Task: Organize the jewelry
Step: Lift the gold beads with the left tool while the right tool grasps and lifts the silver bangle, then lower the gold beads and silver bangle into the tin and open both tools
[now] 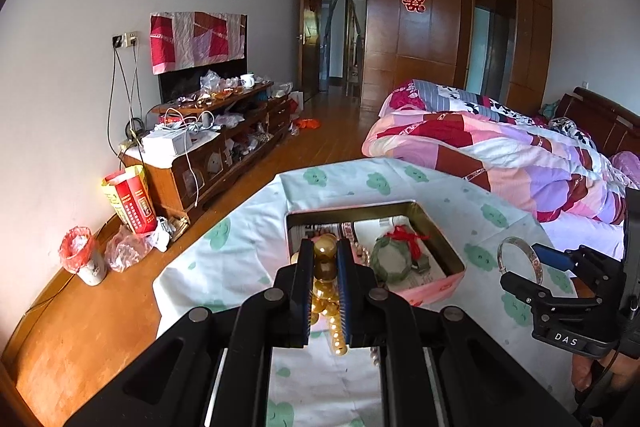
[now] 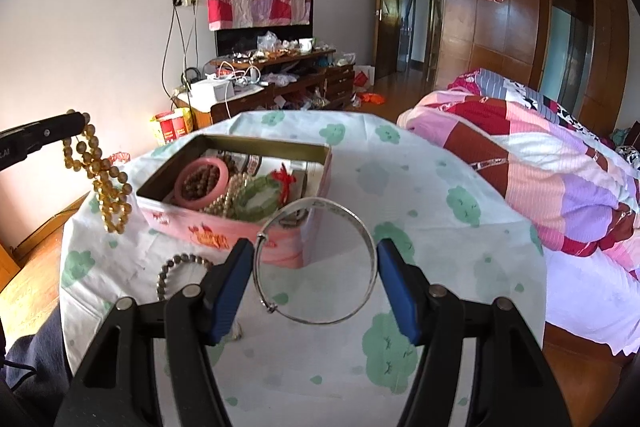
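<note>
"DAS" on right hand-held gripper (image 1: 520,269); red 囍 on wardrobe (image 1: 414,0).

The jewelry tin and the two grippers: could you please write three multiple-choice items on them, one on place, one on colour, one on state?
1. Where is the pink bangle?
A. Inside the tin
B. On the bed
C. In the right gripper

2. What colour are the beads hanging from the left gripper?
A. Red
B. Amber-yellow
C. Black

3. How does the right gripper hold the silver bangle?
A. Hooked over one finger
B. Not held, lying on the cloth
C. Between its two fingers, above the cloth

Answers: 1 A, it lies in the tin's left part; 2 B, the strand glows golden; 3 C, a blue pad meets each side of the ring.
</note>
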`<move>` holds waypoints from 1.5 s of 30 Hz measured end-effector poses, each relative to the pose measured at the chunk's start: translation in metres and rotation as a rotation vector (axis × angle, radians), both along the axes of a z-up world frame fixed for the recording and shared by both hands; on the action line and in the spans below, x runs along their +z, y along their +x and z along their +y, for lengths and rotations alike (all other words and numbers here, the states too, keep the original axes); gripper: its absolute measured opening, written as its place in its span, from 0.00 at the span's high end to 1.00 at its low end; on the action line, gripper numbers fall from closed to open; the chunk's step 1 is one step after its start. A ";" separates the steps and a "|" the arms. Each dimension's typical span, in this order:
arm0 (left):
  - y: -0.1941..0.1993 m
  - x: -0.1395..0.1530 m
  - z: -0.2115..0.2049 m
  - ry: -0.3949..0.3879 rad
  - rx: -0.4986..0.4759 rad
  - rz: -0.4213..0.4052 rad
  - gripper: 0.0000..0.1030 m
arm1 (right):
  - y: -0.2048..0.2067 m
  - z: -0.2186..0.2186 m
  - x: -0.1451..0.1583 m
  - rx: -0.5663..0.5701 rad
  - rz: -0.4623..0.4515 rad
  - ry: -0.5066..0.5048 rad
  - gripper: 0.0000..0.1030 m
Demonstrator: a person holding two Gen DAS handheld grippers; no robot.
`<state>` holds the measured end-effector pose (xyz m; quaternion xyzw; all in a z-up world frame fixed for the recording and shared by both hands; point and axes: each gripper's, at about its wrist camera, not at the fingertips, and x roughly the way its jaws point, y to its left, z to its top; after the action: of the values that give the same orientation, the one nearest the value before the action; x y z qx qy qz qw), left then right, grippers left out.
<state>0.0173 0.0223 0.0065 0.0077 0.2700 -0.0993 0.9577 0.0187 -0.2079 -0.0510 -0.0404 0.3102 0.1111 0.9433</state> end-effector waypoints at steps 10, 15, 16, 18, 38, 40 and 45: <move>0.019 0.010 -0.011 0.029 0.000 -0.028 0.90 | 0.014 0.007 0.013 0.018 -0.038 -0.007 0.36; 0.030 0.012 -0.016 0.036 0.005 -0.034 0.90 | 0.022 0.010 0.017 0.021 -0.047 -0.013 0.36; 0.032 0.013 -0.017 0.035 0.002 -0.035 0.90 | 0.023 0.010 0.018 0.022 -0.050 -0.014 0.36; 0.034 0.014 -0.020 0.041 0.000 -0.041 0.90 | 0.026 0.010 0.020 0.020 -0.052 -0.015 0.36; 0.071 0.011 -0.037 0.088 -0.007 -0.038 0.90 | 0.059 0.013 0.030 0.013 -0.071 -0.030 0.36; 0.076 0.008 -0.037 0.089 -0.004 -0.029 0.90 | 0.065 0.015 0.029 0.014 -0.064 -0.030 0.36; 0.087 -0.005 -0.041 0.101 -0.004 0.001 0.90 | 0.079 0.023 0.024 0.016 -0.050 -0.038 0.36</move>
<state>0.1038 -0.0183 0.0015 0.0567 0.2753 -0.0874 0.9557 0.0980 -0.1852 -0.0269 -0.0634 0.2882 0.1116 0.9489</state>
